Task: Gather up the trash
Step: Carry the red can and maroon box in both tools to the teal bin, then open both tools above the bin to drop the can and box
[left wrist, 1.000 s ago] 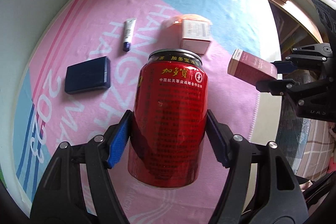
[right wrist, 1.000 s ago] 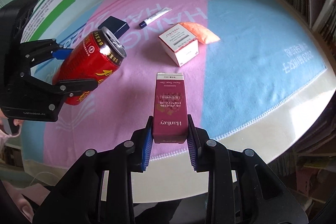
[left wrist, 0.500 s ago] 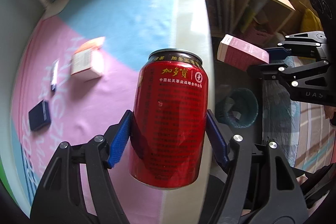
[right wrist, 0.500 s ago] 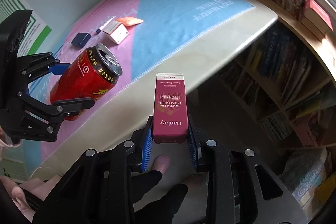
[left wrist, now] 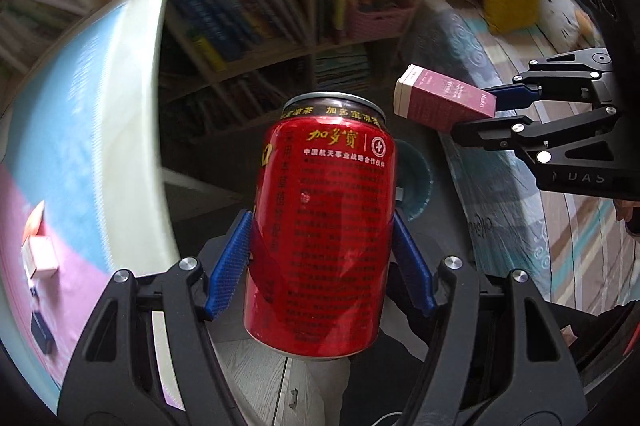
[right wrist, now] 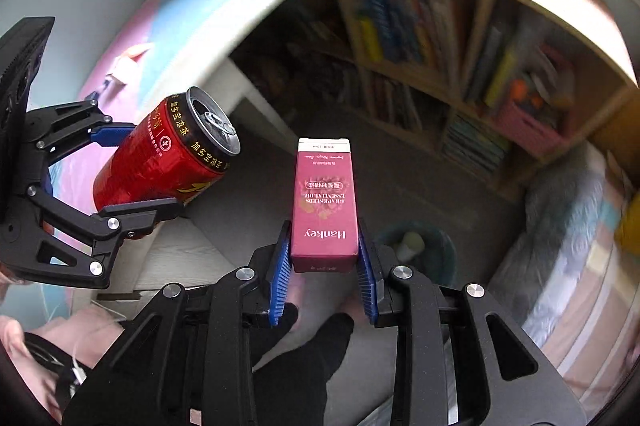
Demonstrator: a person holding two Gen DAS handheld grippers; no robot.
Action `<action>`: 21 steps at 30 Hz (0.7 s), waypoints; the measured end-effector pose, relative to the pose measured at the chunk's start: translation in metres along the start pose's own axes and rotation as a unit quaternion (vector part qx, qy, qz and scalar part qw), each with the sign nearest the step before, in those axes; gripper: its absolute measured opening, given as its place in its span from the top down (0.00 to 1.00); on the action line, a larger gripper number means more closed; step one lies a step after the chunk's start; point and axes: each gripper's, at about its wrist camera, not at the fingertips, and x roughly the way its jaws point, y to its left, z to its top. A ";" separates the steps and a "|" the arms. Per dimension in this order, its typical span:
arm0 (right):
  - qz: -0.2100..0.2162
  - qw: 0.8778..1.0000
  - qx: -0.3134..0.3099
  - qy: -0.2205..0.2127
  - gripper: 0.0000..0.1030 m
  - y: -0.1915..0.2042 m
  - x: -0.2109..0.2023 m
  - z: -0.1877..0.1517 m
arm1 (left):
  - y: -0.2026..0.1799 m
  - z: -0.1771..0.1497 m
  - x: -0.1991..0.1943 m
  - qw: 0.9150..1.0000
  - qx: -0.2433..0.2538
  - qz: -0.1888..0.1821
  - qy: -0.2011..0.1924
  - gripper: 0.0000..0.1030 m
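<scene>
My left gripper (left wrist: 320,258) is shut on a red drink can (left wrist: 324,226), held in the air beyond the table edge; the can also shows in the right wrist view (right wrist: 160,166). My right gripper (right wrist: 322,258) is shut on a maroon carton box (right wrist: 324,202), also seen in the left wrist view (left wrist: 440,102). A teal waste basket (right wrist: 436,246) stands on the floor below and just right of the carton; in the left wrist view the basket (left wrist: 416,178) is partly hidden behind the can.
The table with the pink and blue cloth (left wrist: 80,106) is at the left, with a white box (left wrist: 40,258) and a dark blue box (left wrist: 40,330) on it. A bookshelf (right wrist: 440,66) stands ahead. A bed (right wrist: 580,266) is at the right.
Both grippers have swung away from the table with the can and the carton, out over the floor. The waste basket has come closer, below them.
</scene>
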 end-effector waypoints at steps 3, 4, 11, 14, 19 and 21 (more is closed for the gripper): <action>-0.005 1.000 0.028 0.006 0.70 -0.024 -0.003 -0.018 | -0.025 0.013 0.012 1.000 0.024 -0.011 0.010 0.36; -0.006 0.999 0.036 0.008 0.70 -0.030 -0.003 -0.024 | -0.034 0.018 0.017 0.999 0.033 -0.015 0.015 0.36; -0.004 0.996 0.088 0.019 0.70 -0.076 -0.007 -0.057 | -0.081 0.040 0.045 0.995 0.088 -0.030 0.044 0.36; 0.000 0.995 0.101 0.025 0.60 -0.089 -0.004 -0.063 | -0.092 0.047 0.054 0.993 0.105 -0.031 0.053 0.33; -0.001 0.991 0.132 0.024 0.29 -0.108 -0.006 -0.068 | -0.104 0.060 0.070 0.990 0.117 -0.027 0.069 0.16; -0.004 0.990 0.140 0.023 0.29 -0.115 -0.008 -0.069 | -0.106 0.063 0.070 0.990 0.119 -0.029 0.069 0.16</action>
